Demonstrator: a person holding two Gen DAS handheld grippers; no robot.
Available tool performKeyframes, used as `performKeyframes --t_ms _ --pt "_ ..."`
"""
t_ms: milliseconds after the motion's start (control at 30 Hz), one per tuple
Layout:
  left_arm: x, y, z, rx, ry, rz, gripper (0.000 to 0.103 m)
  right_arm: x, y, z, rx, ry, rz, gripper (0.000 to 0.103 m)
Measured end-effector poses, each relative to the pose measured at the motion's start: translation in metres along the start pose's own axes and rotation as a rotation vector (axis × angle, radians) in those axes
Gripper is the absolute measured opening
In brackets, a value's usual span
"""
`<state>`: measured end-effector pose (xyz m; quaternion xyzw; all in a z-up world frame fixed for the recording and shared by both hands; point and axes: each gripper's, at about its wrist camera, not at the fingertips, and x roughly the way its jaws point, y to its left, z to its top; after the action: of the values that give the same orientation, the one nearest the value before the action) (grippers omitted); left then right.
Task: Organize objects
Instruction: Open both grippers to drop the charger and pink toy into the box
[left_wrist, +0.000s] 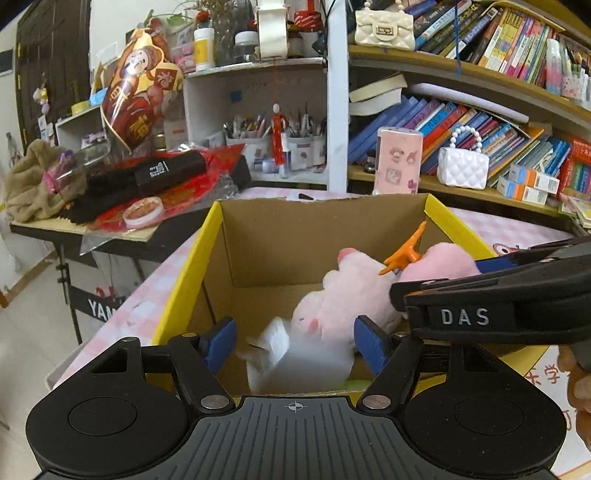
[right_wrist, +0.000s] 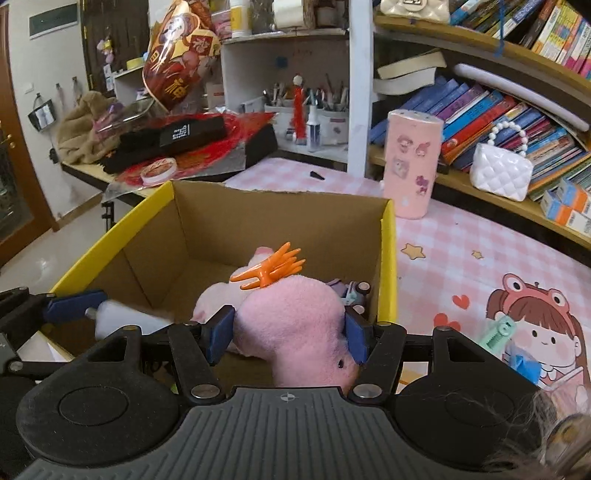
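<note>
Pink plush (right_wrist: 291, 325) sits clamped in my right gripper (right_wrist: 287, 334) over the cardboard box (right_wrist: 280, 214), orange hair clip (right_wrist: 267, 271) on top. Left gripper (left_wrist: 294, 345) spread wide (blurred white item (left_wrist: 295, 354) between, not pinched), hovering above box.

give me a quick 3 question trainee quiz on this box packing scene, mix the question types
1. True or false: the right gripper is shut on the pink plush toy over the yellow-edged cardboard box.
2. Multiple choice: the orange plastic claw hair clip sits
A. on the pink checked tablecloth
B. on top of the plush toy
C. in the white quilted handbag
3. Short answer: what lies between the fingers of the left gripper?

Key
1. True: both blue pads press the toy's sides.
2. B
3. A blurred white object, too smeared to identify; the fingers stand wide apart, so it looks released rather than gripped.
</note>
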<state>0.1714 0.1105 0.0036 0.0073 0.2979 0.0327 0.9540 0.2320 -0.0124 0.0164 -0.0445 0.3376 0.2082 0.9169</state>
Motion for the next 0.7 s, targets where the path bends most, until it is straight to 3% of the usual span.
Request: performKeyframes --t_ms 233,300,433,700 --pt "0.0 -0.001 0.0 0.003 0.004 -0.002 0.073 0.005 0.0 0.004 -0.003 0.021 0.023 0.06" --pt "-0.004 -0.003 0.002 0.019 -0.014 0.005 0.08 0.003 0.0 0.004 0.001 0.02 0.026 0.06" --pt "-0.025 0.001 0.009 -0.001 -0.104 0.003 0.085 -0.017 0.0 0.008 0.032 -0.06 0.054 0.072" --pt "-0.067 0.021 0.018 -0.077 -0.216 0.023 0.089 -0.072 0.003 0.009 0.092 -0.232 -0.023 0.072"
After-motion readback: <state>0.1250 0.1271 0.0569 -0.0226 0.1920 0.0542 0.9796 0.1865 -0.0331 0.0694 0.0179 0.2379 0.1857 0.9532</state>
